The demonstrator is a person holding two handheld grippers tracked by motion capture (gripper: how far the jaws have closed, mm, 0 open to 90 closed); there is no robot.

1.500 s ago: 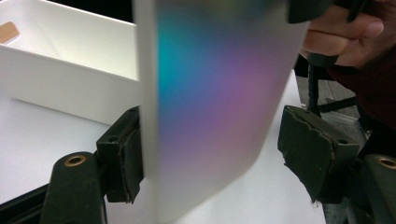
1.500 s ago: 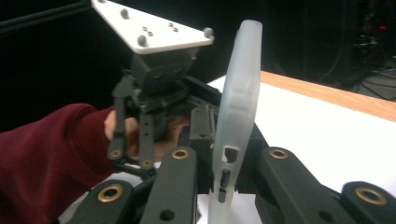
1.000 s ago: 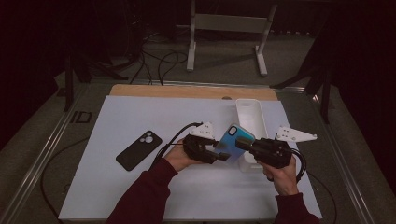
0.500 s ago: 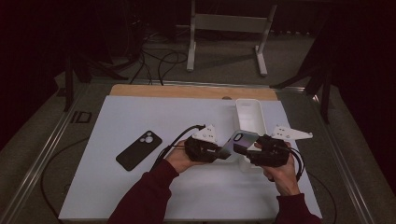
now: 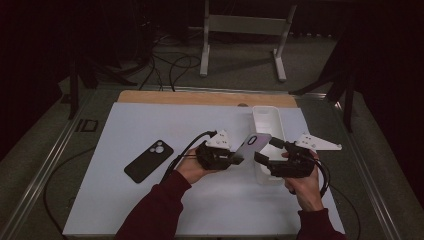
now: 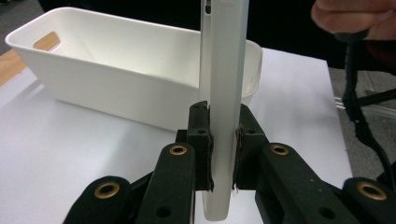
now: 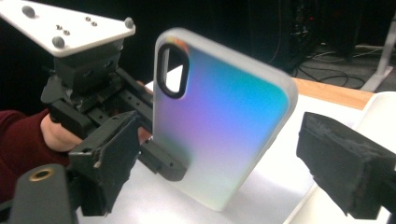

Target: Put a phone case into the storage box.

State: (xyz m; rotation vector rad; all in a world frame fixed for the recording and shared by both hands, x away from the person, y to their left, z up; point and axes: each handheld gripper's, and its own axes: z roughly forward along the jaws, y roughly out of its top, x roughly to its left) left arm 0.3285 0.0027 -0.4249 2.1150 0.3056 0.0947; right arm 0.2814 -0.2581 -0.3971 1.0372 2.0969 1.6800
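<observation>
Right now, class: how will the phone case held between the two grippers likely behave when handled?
The phone case looks thin and hollow, so probably light and somewhat bendy. The left hand-held gripper pinches only its narrow edge, so it may pivot or slip. Its frosted, glossy back suggests a smooth surface, and the right hand-held gripper has just opened.

Phone case (image 7: 219, 126): frosted translucent shell, back shimmers blue to violet to pale green, dark-rimmed oval camera cutout near one end. Held off the desk, edge-on in the left gripper view (image 6: 223, 116), clamped across its thickness near the plain end. Camera-cutout end points up and away, tilted, above the near end of the white bin (image 5: 267, 125). Nothing else touches it.
</observation>
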